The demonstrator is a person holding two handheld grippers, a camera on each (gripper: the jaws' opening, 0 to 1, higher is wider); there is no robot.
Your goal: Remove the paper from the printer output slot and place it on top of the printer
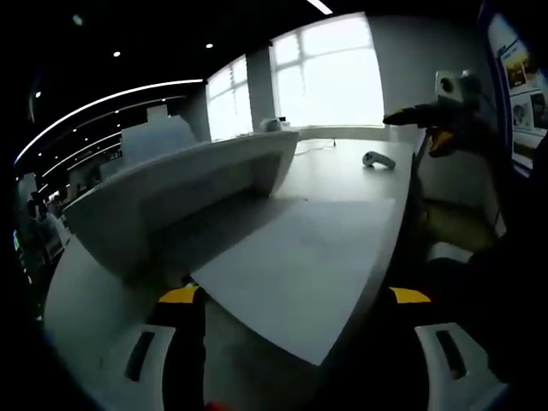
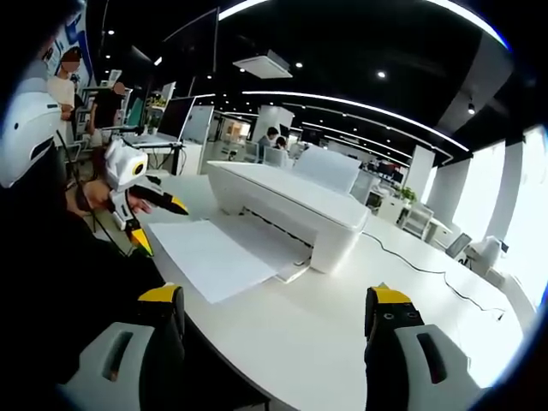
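In the left gripper view, the left tongs (image 1: 295, 330) rise from the bottom edge, jaws spread wide on either side of one white sheet of paper (image 1: 300, 261) at centre frame. In the right gripper view, the right tongs (image 2: 278, 321) stand wide apart, holding nothing. One white printer (image 2: 287, 210) sits mid-frame; the sheet lies on its output tray, reaching toward lower left. The pale worktop (image 2: 342, 330) spans an open office with ceiling light strips and bright windows at right.

Both grippers' fingers (image 1: 175, 325) (image 2: 163, 312) spread wide apart.
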